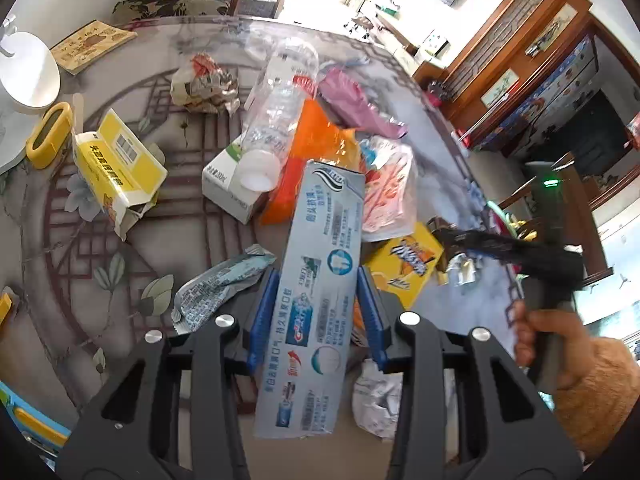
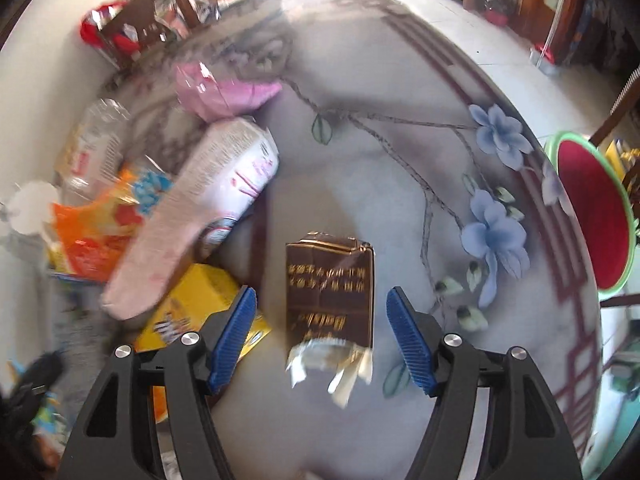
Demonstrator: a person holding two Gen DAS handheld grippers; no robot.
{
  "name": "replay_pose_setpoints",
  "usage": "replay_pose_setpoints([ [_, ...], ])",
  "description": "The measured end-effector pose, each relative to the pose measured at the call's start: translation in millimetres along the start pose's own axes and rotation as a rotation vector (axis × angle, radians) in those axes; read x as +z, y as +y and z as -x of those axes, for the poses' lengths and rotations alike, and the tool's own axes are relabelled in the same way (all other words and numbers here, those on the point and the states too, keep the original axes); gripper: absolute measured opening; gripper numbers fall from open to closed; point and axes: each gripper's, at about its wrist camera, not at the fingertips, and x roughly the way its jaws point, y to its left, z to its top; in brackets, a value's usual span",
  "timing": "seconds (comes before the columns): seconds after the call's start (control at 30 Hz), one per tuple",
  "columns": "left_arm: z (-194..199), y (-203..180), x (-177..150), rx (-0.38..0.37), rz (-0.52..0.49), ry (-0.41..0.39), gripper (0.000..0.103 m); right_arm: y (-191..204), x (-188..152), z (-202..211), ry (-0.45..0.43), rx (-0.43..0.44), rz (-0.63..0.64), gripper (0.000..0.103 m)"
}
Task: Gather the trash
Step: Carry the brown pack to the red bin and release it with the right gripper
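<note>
2 blue pads of the left gripper press against the sides of a pale blue toothpaste box, clamping it lengthwise above the patterned table. Wide apart and holding nothing, the right gripper brackets a brown carton lying between its fingers. Just beyond sit a yellow packet, an orange wrapper and a white milk carton. Farther off lie a clear plastic bottle and a pink bag.
</note>
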Motion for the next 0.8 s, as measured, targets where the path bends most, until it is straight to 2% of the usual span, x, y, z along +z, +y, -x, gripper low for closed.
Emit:
replay_pose_setpoints([
  [0.03, 3.7, -1.2, -0.9, -0.005, 0.007, -0.008, 0.039, 1.6, 0.4, -3.9, 0.007, -0.008, 0.009, 0.062],
  [0.07, 4.4, -3.9, 0.1, -0.008, 0.010, -0.012, 0.039, 3.3, 0.5, -6.7, 0.012, -0.016, 0.021, 0.046],
  [0.23, 12.6, -13.1, 0.7, -0.024, 0.029, -0.029, 0.039, 2.7, -3.5, 7.7, -0.019, 0.021, 0.050, 0.045],
  [0.5, 9.9, -62.2, 9.9, -0.070, -0.030, -0.047, 0.039, -22.1, -18.5, 80.3, -0.125, 0.174, 0.036, 0.045],
  [0.67, -0.9, -99.4, 13.2, -0.093, -0.076, -0.040, 0.039, -44.0, -31.2, 110.8, -0.171, 0.177, 0.033, 0.045],
  [0.8, -12.6, -130.7, 13.6, -0.100, -0.110, -0.027, 0.039, -65.8, -40.4, 113.0, -0.177, 0.162, 0.019, 0.045],
])
